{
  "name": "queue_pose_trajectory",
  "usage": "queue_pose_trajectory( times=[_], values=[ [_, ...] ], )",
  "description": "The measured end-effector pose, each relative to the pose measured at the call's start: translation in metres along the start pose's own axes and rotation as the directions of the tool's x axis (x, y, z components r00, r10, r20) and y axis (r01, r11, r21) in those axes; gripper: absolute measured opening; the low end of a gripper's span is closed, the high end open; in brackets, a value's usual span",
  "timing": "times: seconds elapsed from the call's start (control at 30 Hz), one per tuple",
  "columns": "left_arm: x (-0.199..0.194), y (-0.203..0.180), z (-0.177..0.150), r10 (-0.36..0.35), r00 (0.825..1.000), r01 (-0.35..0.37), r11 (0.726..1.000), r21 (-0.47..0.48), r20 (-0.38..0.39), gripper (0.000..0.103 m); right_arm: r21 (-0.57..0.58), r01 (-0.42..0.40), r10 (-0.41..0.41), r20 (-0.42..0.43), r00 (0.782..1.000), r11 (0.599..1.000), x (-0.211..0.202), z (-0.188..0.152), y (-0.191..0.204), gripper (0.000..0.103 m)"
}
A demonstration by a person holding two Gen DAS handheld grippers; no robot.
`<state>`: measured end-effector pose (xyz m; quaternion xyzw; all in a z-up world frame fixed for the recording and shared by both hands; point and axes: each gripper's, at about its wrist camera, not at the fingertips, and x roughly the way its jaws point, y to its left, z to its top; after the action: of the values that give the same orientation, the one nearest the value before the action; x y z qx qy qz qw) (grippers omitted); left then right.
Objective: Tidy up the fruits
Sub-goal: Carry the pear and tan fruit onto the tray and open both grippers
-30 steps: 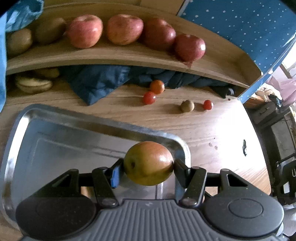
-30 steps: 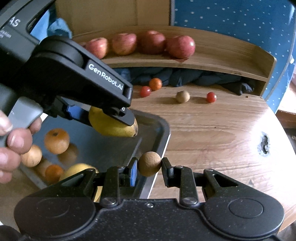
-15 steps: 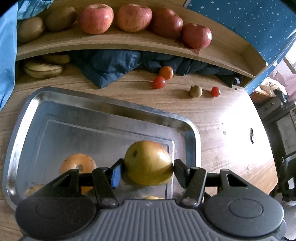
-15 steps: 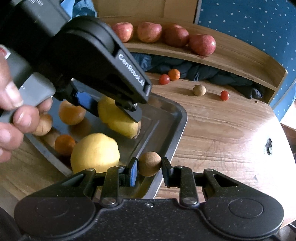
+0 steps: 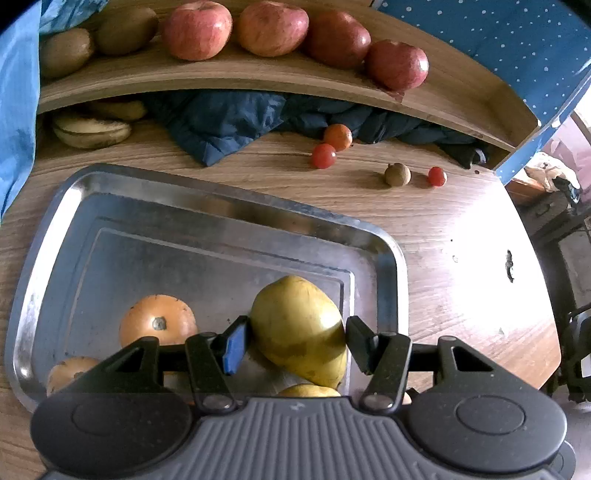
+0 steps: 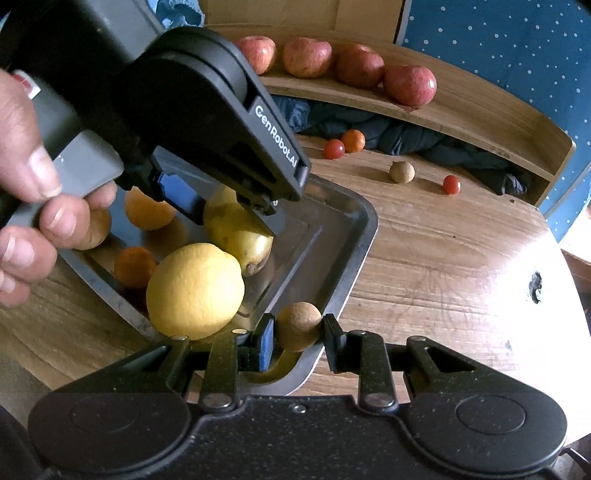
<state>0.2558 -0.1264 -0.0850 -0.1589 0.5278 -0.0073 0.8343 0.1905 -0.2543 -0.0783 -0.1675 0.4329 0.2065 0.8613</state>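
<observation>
My left gripper [image 5: 295,339] is shut on a yellow-green pear [image 5: 299,325], held low inside the steel tray [image 5: 221,206]. In the right wrist view the pear [image 6: 240,236] hangs tilted, its tip down at the tray floor beside a large lemon [image 6: 195,290]. A person's hand [image 6: 33,192] grips the left gripper's handle. An orange [image 5: 158,321] and smaller orange-brown fruits lie in the tray. My right gripper [image 6: 298,336] is shut on a small round brown fruit [image 6: 298,326], just above the tray's near right corner [image 6: 354,258].
A wooden shelf [image 5: 258,77] at the back carries several red apples [image 5: 271,27] and kiwis [image 5: 125,24]. Beneath it are bananas [image 5: 92,129] and a dark blue cloth [image 5: 229,122]. Cherry tomatoes [image 5: 323,156], a small orange [image 5: 338,136] and a brown fruit [image 5: 397,174] lie on the table.
The left gripper has drawn back over the tray and lowered the pear to its floor beside the lemon. The right gripper has kept the brown fruit and shifted toward the tray's near corner.
</observation>
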Motion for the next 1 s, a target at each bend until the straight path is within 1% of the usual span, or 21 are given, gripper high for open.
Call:
queue_pose_trajectory(
  times=[0.2,0.33,0.37,0.43,0.5,0.53,0.67,0.7,0.73,0.8,0.9,1.0],
  values=[
    [-0.004,-0.001,0.000,0.006,1.000,-0.006,1.000,0.012,0.010,0.061,-0.001,0.002,-0.002,0.006,1.000,1.000,-0.002,-0.002,0.002,0.030],
    [-0.010,-0.002,-0.002,0.013,1.000,-0.014,1.000,0.020,0.026,0.068,0.006,0.002,-0.002,0.018,1.000,1.000,-0.007,-0.004,0.002,0.031],
    [-0.012,-0.001,-0.003,0.015,1.000,-0.015,1.000,0.017,0.028,0.069,0.011,0.002,-0.002,0.023,1.000,1.000,-0.009,-0.004,0.002,0.033],
    [-0.016,0.001,-0.005,0.012,0.999,-0.012,1.000,0.014,0.032,0.075,0.019,0.001,-0.002,0.032,0.999,1.000,-0.012,-0.003,0.002,0.038],
    [-0.021,0.002,-0.007,0.010,0.999,-0.010,1.000,0.013,0.042,0.079,0.030,0.000,-0.001,0.041,0.999,1.000,-0.016,-0.004,0.002,0.047],
    [-0.024,0.003,-0.008,0.010,0.999,-0.010,1.000,0.015,0.049,0.082,0.035,0.001,-0.002,0.045,0.999,0.999,-0.018,-0.004,0.001,0.049],
    [-0.038,0.005,-0.012,0.000,0.998,-0.001,1.000,0.018,0.067,0.088,0.060,-0.006,0.003,0.059,0.998,0.998,-0.025,-0.005,-0.001,0.062],
    [-0.043,0.006,-0.014,-0.003,0.997,0.001,1.000,0.021,0.072,0.092,0.068,-0.011,0.007,0.062,0.998,0.998,-0.027,-0.006,-0.002,0.066],
    [-0.046,0.007,-0.015,-0.005,0.997,0.004,1.000,0.023,0.075,0.096,0.073,-0.014,0.010,0.064,0.998,0.997,-0.029,-0.006,-0.002,0.067],
    [-0.055,0.008,-0.018,-0.013,0.996,0.010,0.999,0.033,0.083,0.100,0.082,-0.017,0.011,0.072,0.997,0.996,-0.033,-0.006,-0.001,0.074],
    [-0.066,0.012,-0.023,-0.025,0.997,0.020,0.998,0.063,0.075,0.102,0.089,-0.025,0.017,0.085,0.996,0.996,-0.040,-0.006,0.000,0.082],
    [-0.077,0.020,-0.031,-0.015,0.998,0.008,0.996,0.092,0.067,0.102,0.091,-0.032,0.023,0.097,0.995,0.995,-0.046,-0.006,0.001,0.087]
  ],
)
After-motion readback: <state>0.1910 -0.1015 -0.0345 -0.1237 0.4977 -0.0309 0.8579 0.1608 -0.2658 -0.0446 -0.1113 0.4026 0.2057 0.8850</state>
